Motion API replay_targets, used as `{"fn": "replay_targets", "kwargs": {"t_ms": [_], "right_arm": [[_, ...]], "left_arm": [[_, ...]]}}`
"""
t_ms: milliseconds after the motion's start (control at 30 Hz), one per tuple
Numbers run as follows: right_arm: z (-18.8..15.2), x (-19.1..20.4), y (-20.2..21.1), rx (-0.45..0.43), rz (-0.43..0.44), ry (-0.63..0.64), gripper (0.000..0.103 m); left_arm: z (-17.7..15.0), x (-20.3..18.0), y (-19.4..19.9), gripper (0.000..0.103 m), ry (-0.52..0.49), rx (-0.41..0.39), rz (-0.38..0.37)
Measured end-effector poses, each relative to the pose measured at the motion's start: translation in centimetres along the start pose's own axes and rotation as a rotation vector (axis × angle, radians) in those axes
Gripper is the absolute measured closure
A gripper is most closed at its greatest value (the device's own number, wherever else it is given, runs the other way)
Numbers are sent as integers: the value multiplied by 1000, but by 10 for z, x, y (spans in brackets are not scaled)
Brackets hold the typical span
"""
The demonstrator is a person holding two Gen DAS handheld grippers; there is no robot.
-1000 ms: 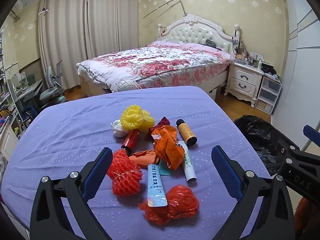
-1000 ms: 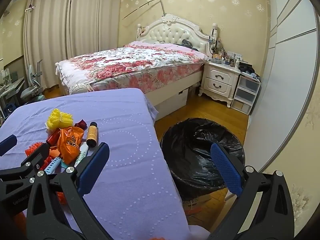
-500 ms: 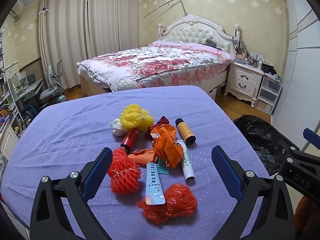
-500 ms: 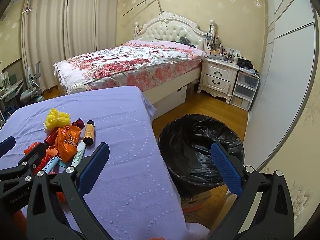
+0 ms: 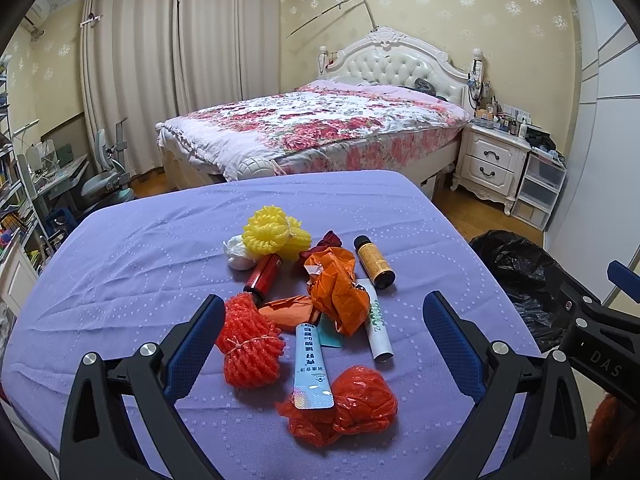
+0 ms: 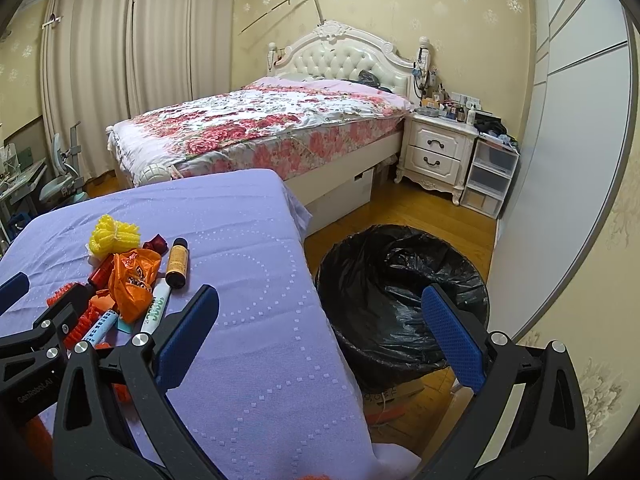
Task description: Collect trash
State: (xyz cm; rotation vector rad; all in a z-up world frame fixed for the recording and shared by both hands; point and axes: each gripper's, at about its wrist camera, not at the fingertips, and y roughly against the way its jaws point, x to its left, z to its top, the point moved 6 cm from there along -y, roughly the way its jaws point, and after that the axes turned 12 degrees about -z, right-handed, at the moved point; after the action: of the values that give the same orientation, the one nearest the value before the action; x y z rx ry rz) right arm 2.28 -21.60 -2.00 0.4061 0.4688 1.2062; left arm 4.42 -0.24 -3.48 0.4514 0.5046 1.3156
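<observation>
Fingers of both grippers spread wide, holding nothing, above a purple-covered table [image 5: 120, 264].
Left gripper [image 5: 324, 330] hovers over the trash pile [image 5: 320, 300]; right gripper [image 6: 320, 322] faces the black-lined bin [image 6: 400, 300] beside the table.

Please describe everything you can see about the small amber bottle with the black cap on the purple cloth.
The amber bottle is small and cylindrical, with a speckled golden-brown body, a black cap and a dark base. It looks like glass or plastic. It lies on its side on the purple cloth, cap toward the bed, at the right edge of the trash pile. Its base is near, perhaps touching, the white tube.
</observation>
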Motion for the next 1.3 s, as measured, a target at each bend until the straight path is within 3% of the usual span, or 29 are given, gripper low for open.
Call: {"fn": "replay_targets", "kwargs": {"t_ms": [1300], "right_arm": [[-13,5,-4,19,3,1,4]], "left_arm": [[-3,3,-2,7,7,2,0]]}}
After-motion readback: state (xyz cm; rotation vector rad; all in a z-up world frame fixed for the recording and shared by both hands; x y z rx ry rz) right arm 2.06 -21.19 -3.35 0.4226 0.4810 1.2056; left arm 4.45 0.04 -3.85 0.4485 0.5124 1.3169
